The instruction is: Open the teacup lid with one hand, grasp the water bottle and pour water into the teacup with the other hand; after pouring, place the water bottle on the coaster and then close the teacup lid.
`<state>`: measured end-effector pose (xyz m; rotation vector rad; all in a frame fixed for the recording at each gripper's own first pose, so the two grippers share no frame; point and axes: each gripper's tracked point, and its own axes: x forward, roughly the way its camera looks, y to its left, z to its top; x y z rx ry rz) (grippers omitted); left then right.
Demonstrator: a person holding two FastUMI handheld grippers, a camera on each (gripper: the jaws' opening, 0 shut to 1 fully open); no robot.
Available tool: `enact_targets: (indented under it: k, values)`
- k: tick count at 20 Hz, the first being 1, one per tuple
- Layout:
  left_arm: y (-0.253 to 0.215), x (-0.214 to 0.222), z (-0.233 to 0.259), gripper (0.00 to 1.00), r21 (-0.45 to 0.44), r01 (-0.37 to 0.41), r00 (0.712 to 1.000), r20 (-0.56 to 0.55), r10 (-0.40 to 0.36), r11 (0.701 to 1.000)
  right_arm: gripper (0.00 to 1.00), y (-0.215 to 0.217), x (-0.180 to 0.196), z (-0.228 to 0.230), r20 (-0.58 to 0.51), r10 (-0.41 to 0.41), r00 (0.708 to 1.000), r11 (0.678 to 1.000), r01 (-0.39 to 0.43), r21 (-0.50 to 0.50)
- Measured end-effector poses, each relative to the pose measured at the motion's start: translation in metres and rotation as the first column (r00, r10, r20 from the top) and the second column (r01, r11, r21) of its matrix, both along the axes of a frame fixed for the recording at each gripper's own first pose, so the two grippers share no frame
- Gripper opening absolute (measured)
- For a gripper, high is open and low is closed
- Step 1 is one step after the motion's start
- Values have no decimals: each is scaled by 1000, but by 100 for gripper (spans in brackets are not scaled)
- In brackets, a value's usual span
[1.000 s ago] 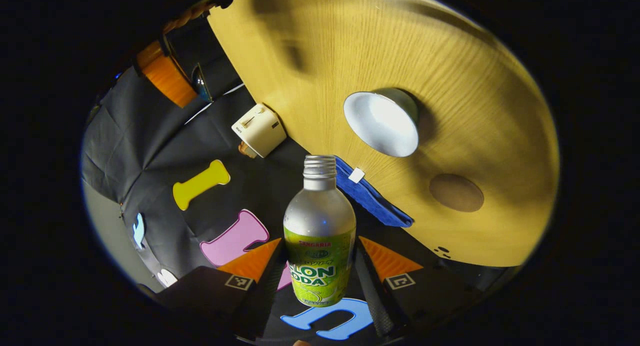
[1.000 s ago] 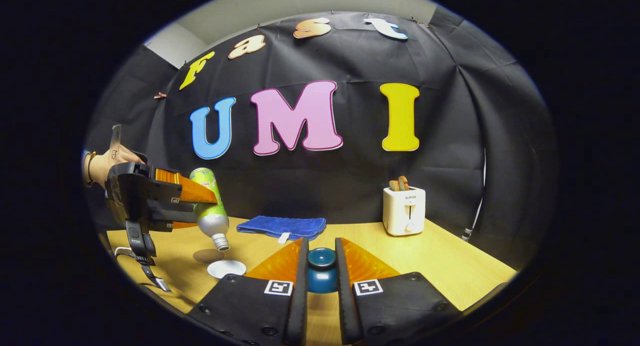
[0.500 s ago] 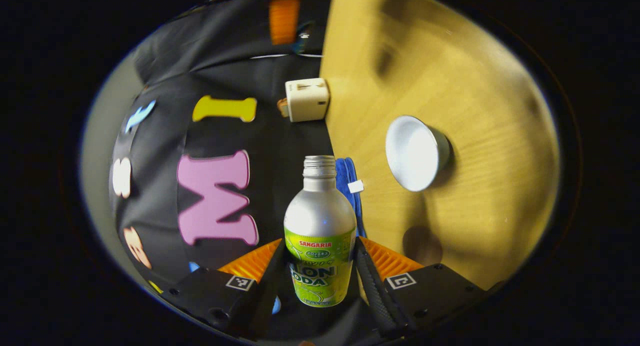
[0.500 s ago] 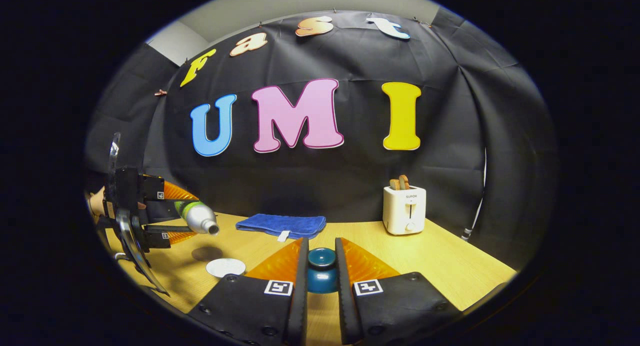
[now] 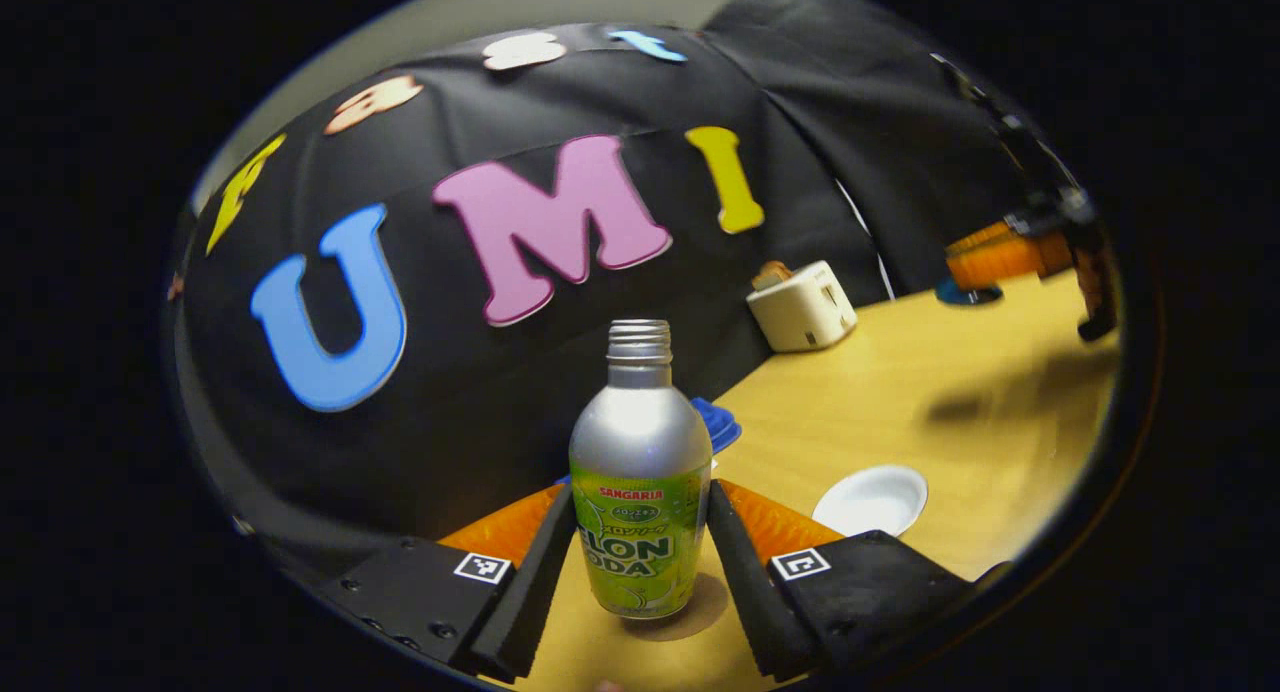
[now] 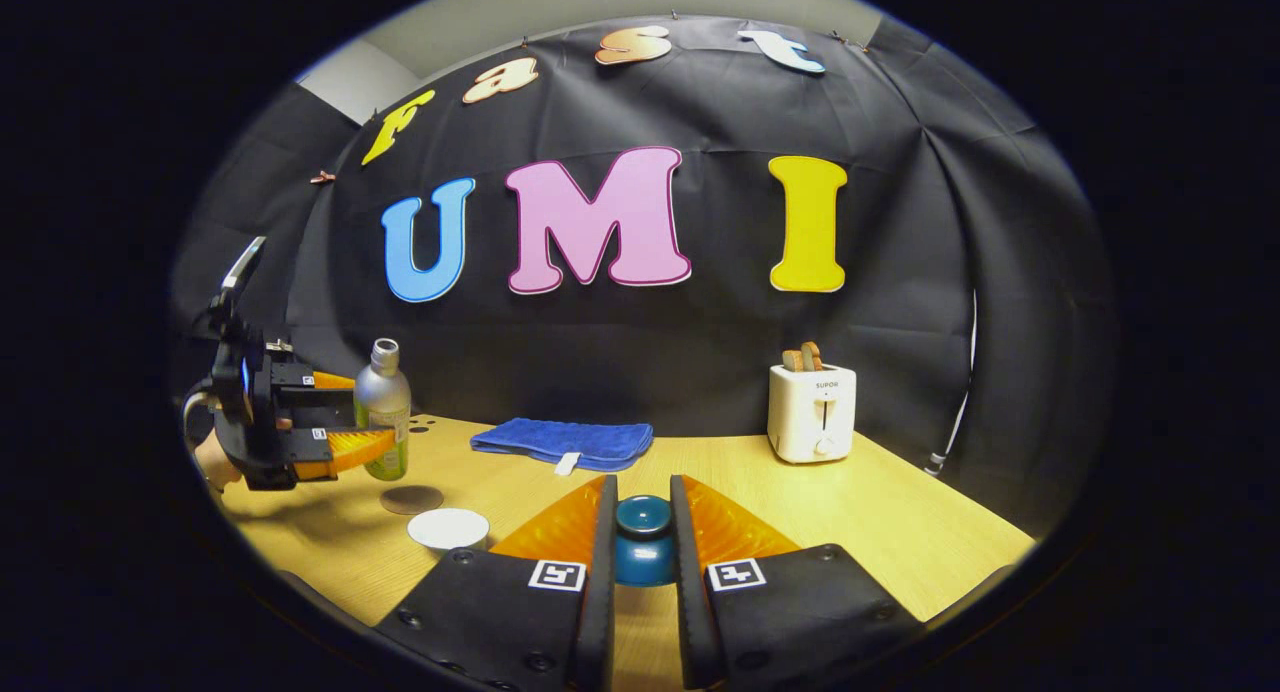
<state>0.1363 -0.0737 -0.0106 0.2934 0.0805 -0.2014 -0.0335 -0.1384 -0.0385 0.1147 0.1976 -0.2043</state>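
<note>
**Bottle upright and gripped low; lid held aloft**

The left hand-held gripper [image 5: 640, 562] is closed on the silver aluminium water bottle with the green label [image 5: 640, 472], both fingers pressing the labelled lower body from either side. The bottle stands upright with its threaded neck open and no cap. In the left gripper view a brown disc shows under its base, which may be the round brown coaster [image 6: 411, 499], though whether the bottle rests on it or hangs just above is hard to tell. In the right gripper view the coaster lies near the table's left edge, just in front of the bottle.

The right hand-held gripper [image 6: 640, 552] is clamped on the dark blue ceramic teacup lid [image 6: 643, 542], its fingers on either side of the knob, raised over the wooden table [image 6: 880, 512]. The white ceramic teacup [image 6: 449, 528] sits open toward the left front of the table, just beside the coaster.

Handling, as a judgement: the bottle's wall is thin metal, stiff but dentable and smooth, so the straight labelled section is the sound place to grip, never the tapered shoulder. With no cap, it must stay vertical. The glazed lid is hard, slippery and chippable; it wants a gentle, level descent onto the cup rim.
</note>
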Motion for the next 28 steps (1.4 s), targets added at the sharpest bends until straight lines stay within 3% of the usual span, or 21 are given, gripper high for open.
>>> enact_targets:
  k: [3,6,10,23,26,28]
  values:
    - [8,4,2,80,-277,-20,1000,9,23,961,30,-1,0,2,5,-2,1000,1000,2,-2]
    - [21,-1,-2,80,-413,-79,997,-40,69,908,30,-4,-2,4,9,-9,1000,1000,9,-2]
    - [17,-4,3,80,-441,-127,991,-86,99,889,30,-5,-1,1,6,-13,1000,1000,13,0]
    - [15,-6,-8,81,-394,-130,988,-130,84,910,30,-2,0,0,4,-2,1000,1000,2,7]
    - [11,-10,-14,86,-354,-130,984,-161,77,926,30,-1,1,0,5,0,1000,1000,0,8]
    - [8,-16,-10,94,-325,-135,983,-161,86,936,30,1,1,0,5,4,1000,1000,-4,8]
